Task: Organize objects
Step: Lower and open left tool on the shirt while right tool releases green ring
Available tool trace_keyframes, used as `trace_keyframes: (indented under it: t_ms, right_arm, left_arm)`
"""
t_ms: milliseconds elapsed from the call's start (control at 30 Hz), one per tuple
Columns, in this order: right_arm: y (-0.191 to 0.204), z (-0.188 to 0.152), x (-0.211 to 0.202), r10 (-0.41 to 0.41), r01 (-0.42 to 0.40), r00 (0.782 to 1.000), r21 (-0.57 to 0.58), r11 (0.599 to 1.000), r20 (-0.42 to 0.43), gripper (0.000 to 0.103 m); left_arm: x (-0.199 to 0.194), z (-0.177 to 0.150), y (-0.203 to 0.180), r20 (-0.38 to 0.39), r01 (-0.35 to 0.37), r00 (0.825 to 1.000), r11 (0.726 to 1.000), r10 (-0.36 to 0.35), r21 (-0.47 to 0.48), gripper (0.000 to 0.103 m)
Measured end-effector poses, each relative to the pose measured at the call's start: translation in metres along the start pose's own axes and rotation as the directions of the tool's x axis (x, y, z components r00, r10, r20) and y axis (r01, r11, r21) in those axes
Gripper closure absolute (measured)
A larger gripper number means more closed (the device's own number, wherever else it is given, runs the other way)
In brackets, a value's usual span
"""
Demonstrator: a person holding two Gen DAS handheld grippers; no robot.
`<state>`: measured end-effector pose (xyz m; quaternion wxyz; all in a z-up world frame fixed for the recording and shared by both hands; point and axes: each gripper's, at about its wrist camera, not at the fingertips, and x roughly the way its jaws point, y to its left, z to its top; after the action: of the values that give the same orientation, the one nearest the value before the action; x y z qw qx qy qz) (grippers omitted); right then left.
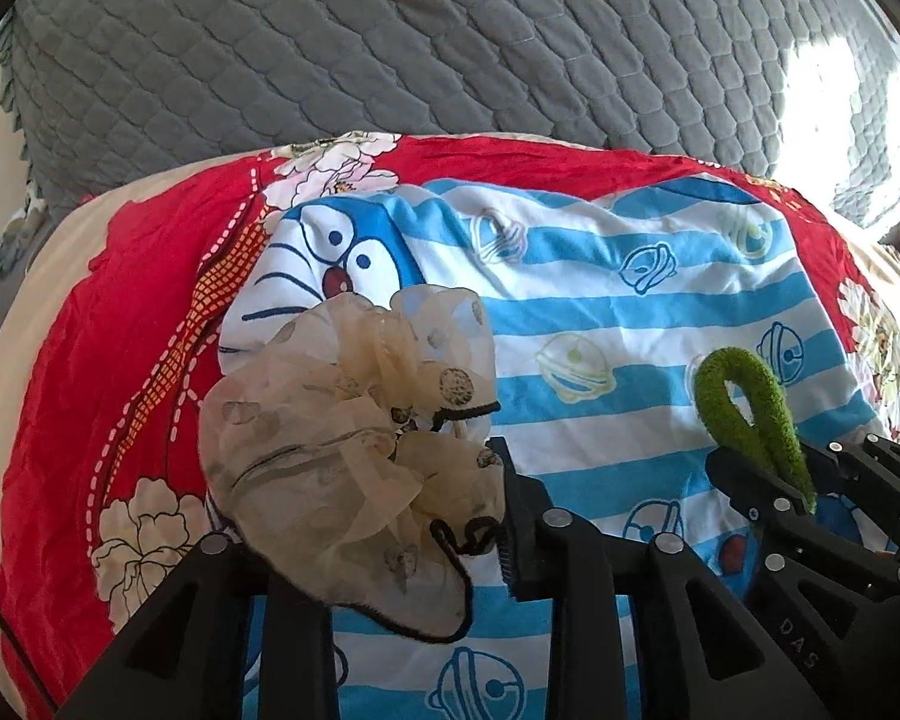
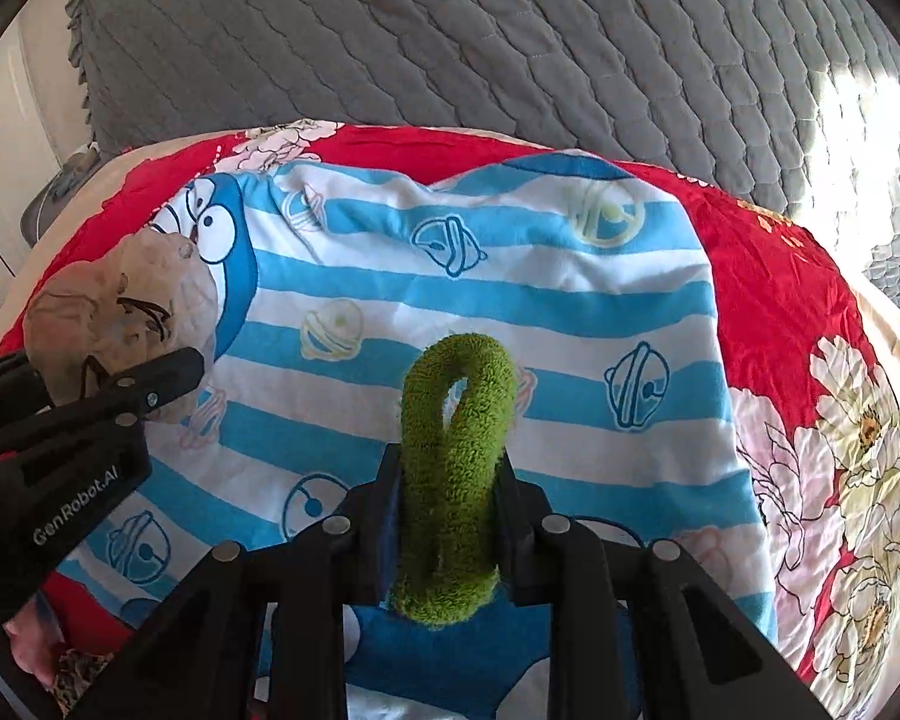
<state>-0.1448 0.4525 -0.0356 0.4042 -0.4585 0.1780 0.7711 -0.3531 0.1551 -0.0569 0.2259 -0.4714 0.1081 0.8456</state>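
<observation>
My right gripper (image 2: 450,480) is clamped on the green scrunchie (image 2: 456,456), held upright over the striped cloth (image 2: 570,312) on the bed. Left gripper (image 1: 384,516) has let go w/ jaws apart, so the beige scrunchie (image 1: 342,420) lies loose between them on the cloth, prob. its set-down spot.

The beige scrunchie (image 1: 354,420) seemingly hides the left claw's (image 1: 384,516) left finger.

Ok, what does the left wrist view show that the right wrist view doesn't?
Only the left wrist view: the whole beige scrunchie lying between the left tongs, which stand open around it. Only the right wrist view: the green scrunchie pinched in the shut right tongs, seen head-on. Both: the two scrunchies, the striped blue cartoon cloth and the grey quilt.
</observation>
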Motion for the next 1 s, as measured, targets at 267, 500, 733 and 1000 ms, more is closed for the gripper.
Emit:
trace_keyframes:
  t_ms: [267, 500, 733, 1000]
  right_arm:
    - [-0.003, -0.001, 0.001, -0.012, 0.012, 1.0, 0.008, 1.0, -0.015, 0.071]
    - [-0.002, -0.001, -0.003, -0.036, 0.036, 0.999, -0.01, 0.999, -0.016, 0.058]
    - [-0.004, 0.0, -0.009, -0.045, 0.045, 0.999, -0.017, 0.999, -0.01, 0.055]
    - [-0.009, 0.001, -0.023, -0.053, 0.053, 0.998, -0.007, 0.999, 0.017, 0.054]
  left_arm:
    - [0.005, -0.006, 0.0, -0.013, -0.008, 1.0, 1.0, 0.008, -0.002, 0.052]
    - [0.004, -0.011, -0.002, -0.018, -0.005, 1.0, 1.0, 0.005, 0.013, 0.042]
    - [-0.002, -0.011, -0.001, -0.016, 0.04, 0.999, 0.999, -0.04, 0.014, 0.032]
    - [-0.019, -0.013, 0.0, 0.002, 0.109, 0.994, 0.994, -0.109, 0.025, 0.029]
